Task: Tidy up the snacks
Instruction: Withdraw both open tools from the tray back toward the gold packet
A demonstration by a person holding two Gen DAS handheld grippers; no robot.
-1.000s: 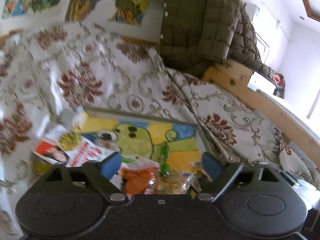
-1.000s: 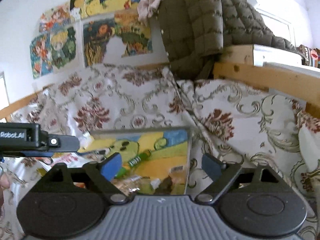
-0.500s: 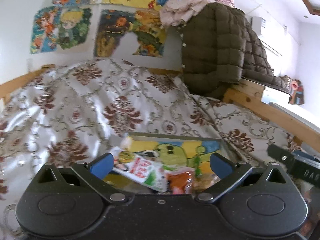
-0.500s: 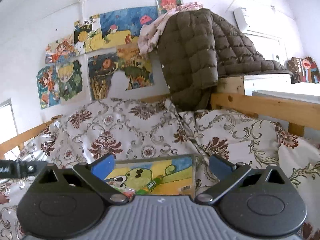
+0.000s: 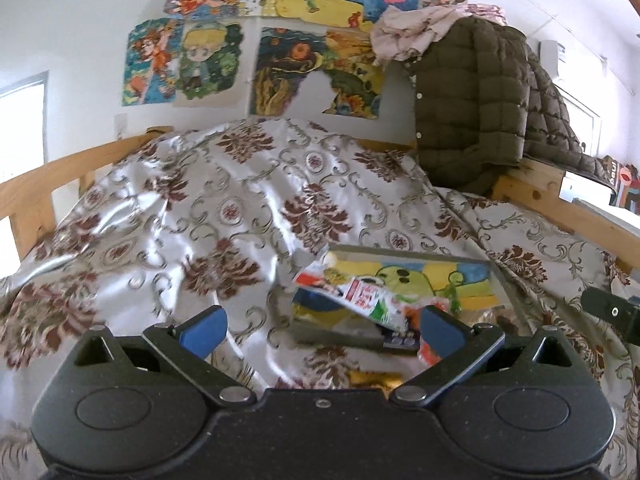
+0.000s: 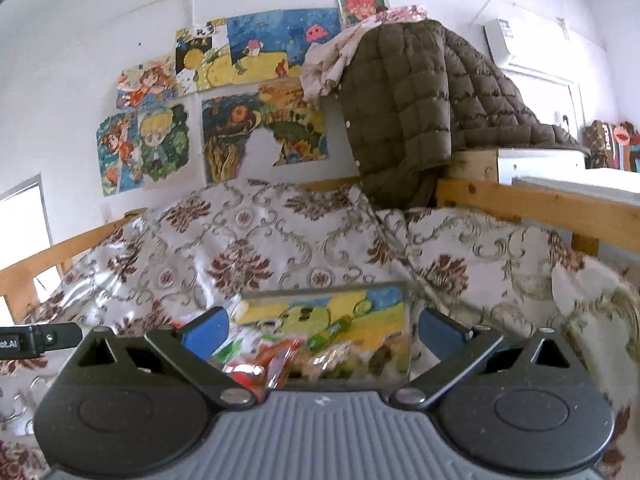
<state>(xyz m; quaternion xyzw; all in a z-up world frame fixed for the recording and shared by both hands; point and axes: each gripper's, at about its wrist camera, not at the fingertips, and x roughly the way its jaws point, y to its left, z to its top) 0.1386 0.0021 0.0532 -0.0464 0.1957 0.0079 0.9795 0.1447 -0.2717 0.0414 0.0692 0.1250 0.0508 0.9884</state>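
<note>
Both claws, left claw [image 5: 320, 326] and right claw [image 6: 324, 330], spread wide and empty; snack packets [image 6: 276, 356] piled in the tray [image 5: 404, 254] on the bed, gathered together.

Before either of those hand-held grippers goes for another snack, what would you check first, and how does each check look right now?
1. Left hand-held gripper open, nothing between its jaws: ok.
2. Right hand-held gripper open, nothing gripped: ok.
3. Painted tray resting on the bedspread: ok.
4. Snacks inside the tray: not ok; the red-and-white packet pokes over its left edge.
5. Green wrapped snack lying in the tray: ok.
6. Stray snacks below the gripper bodies: cannot tell, hidden from view.
</note>
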